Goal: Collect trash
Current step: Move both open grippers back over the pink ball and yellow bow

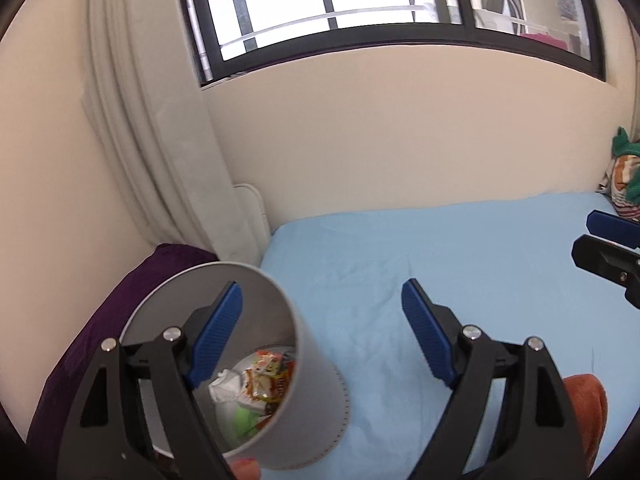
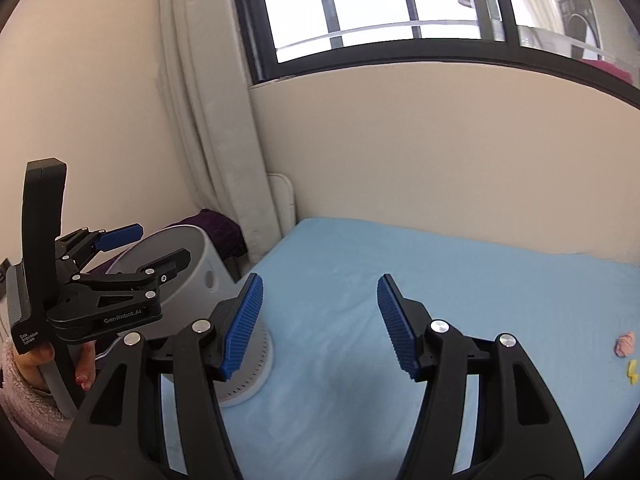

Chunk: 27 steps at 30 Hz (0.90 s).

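A grey round bin (image 1: 316,384) stands on the light blue bed (image 1: 460,280) at its left end; inside it lie crumpled white paper, a colourful snack wrapper (image 1: 266,376) and a green scrap. My left gripper (image 1: 322,328) is open, its left finger over the bin's mouth and its right finger over the sheet. My right gripper (image 2: 320,320) is open and empty above the bed, to the right of the bin (image 2: 192,264). A pink scrap (image 2: 625,343) and a yellow scrap (image 2: 633,372) lie on the sheet at the far right. The left gripper (image 2: 160,246) shows over the bin.
A cream wall with a dark-framed window (image 1: 360,20) runs behind the bed. A pale curtain (image 1: 152,140) hangs at the left. A purple cushion (image 1: 92,340) lies beside the bin. An orange cloth (image 1: 588,404) and a striped bundle (image 1: 624,184) lie at the right.
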### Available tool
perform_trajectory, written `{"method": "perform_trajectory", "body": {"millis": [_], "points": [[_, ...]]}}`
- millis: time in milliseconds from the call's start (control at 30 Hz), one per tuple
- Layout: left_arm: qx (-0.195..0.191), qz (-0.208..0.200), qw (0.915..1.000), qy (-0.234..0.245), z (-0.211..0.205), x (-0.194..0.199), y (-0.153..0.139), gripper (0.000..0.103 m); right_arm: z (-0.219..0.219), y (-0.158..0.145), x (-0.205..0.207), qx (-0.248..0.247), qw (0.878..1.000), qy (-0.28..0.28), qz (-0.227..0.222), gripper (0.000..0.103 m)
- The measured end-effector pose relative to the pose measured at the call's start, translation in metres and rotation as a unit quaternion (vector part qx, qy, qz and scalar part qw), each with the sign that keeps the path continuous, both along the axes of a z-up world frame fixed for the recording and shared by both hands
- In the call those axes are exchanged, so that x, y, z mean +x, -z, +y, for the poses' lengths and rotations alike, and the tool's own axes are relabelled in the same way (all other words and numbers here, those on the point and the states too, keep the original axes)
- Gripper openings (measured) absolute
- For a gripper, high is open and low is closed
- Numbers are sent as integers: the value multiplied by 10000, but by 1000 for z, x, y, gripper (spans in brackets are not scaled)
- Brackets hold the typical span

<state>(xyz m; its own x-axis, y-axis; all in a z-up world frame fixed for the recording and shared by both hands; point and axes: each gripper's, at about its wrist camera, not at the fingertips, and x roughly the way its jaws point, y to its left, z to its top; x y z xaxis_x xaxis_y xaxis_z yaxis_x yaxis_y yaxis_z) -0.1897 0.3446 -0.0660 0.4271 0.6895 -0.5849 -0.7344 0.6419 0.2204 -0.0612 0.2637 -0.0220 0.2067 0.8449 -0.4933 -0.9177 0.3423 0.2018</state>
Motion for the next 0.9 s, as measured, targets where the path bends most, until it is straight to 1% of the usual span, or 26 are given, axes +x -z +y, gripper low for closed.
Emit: {"method": "perform_trajectory", "body": {"millis": [100,233,300,433,567,667,800,900], "points": [[-70,-13,9990,433,-18,35,4,82,-36,3,21,-32,9986,512,-127,61],[-180,-46,9949,989,-43,81,13,85,-88,10,53,-50,9925,1216,-124,62],[-256,0,9916,1267,-55,107,21,85,-112,15,71,-71,9875,1570,-65,62],[-349,141,9833,1782,-84,157,35,85,-164,29,107,-153,9722,2334,21,63],[-357,239,9708,2361,-124,203,48,85,-221,47,143,-236,9530,3014,189,63],[-340,299,9606,2743,-151,238,60,85,-255,60,165,-346,9362,3490,207,63],[-534,323,9442,3233,-182,284,78,85,-290,77,195,-508,9159,3977,180,63],[-609,386,9335,3512,-204,318,94,85,-309,92,221,-590,9044,4221,201,63]]}}
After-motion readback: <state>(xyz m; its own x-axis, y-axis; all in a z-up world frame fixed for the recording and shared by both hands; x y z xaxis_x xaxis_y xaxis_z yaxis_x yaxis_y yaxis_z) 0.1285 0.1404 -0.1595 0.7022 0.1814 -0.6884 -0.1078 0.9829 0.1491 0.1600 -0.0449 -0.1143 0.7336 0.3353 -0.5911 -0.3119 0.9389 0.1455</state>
